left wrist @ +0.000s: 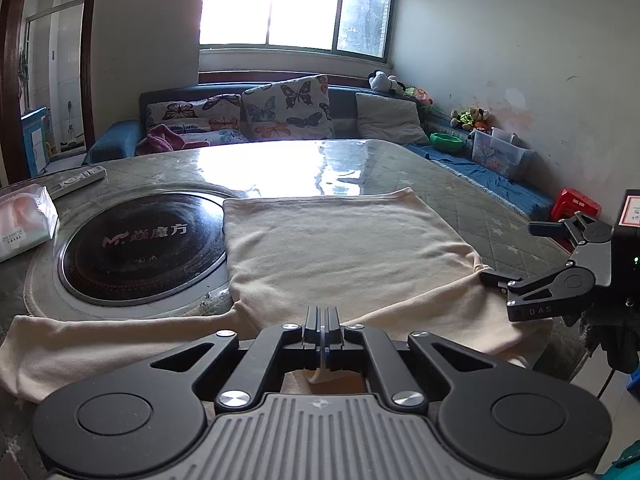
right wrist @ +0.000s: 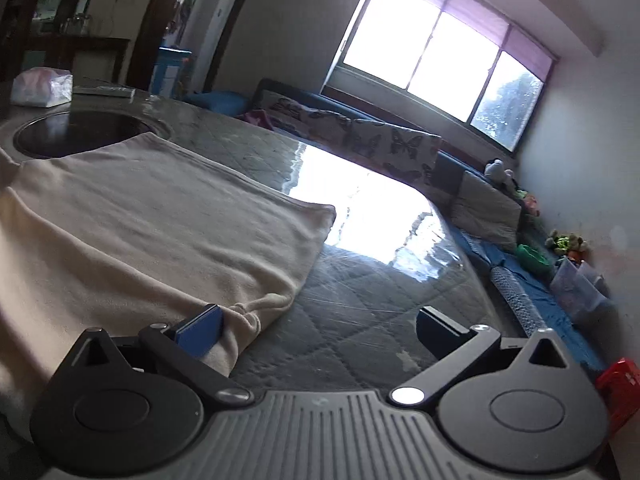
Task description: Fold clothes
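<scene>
Cream shirt [left wrist: 344, 248] lies mostly flat on the counter [left wrist: 460, 184], its left edge lapping the black round hob [left wrist: 140, 240], near edge hanging toward the person. Step in hand looks like gripping the near hem and the right corner before a fold. To do it well: get the right gripper [right wrist: 316, 328] seated on the bunched corner [right wrist: 256, 312] before lifting, take one layer stack w/o dragging the rest, lift both sides level, keep cloth taut btwn the grips so the crease runs straight. Left gripper [left wrist: 322, 332] is low at the near edge, pointing across the counter, jaws pressed together w/ a thin fold of cream cloth pinched between them. Right gripper comes in from the right side, tilted, jaws wide apart; its left blue pad [right wrist: 200, 334] touches the bunched corner, the other finger sits well apart over bare counter, so nothing is held yet. Tissue pack [left wrist: 24, 220] and remote [left wrist: 80, 180] sit far left, out of the way.
</scene>
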`<state>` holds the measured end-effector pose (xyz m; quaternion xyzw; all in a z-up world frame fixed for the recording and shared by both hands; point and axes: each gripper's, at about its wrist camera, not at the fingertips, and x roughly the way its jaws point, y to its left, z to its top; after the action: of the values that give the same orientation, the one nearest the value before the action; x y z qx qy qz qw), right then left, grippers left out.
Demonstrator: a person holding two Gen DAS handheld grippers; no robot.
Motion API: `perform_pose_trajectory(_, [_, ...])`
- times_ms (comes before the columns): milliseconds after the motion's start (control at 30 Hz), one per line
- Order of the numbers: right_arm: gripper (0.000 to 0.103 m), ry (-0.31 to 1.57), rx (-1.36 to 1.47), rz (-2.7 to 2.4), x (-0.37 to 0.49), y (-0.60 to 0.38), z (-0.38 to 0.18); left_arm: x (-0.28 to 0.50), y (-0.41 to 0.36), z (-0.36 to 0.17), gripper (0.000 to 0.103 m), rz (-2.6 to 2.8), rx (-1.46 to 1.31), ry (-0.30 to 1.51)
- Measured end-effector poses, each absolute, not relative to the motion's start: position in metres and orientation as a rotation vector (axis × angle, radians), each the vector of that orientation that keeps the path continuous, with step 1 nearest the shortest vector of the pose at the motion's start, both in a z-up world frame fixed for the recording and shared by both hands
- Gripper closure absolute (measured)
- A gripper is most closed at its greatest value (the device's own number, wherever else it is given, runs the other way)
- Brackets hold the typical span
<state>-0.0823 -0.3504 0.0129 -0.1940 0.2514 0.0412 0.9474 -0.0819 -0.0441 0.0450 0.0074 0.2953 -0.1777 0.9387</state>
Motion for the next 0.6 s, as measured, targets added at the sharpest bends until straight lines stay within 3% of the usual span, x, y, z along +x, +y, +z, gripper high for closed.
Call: perform_pose_trajectory(600, [0.0,0.504,-0.379,0.109,-0.073,-0.341,0.009,-0.086,-0.042,0.02,0.094,-0.357,0.016,0.655])
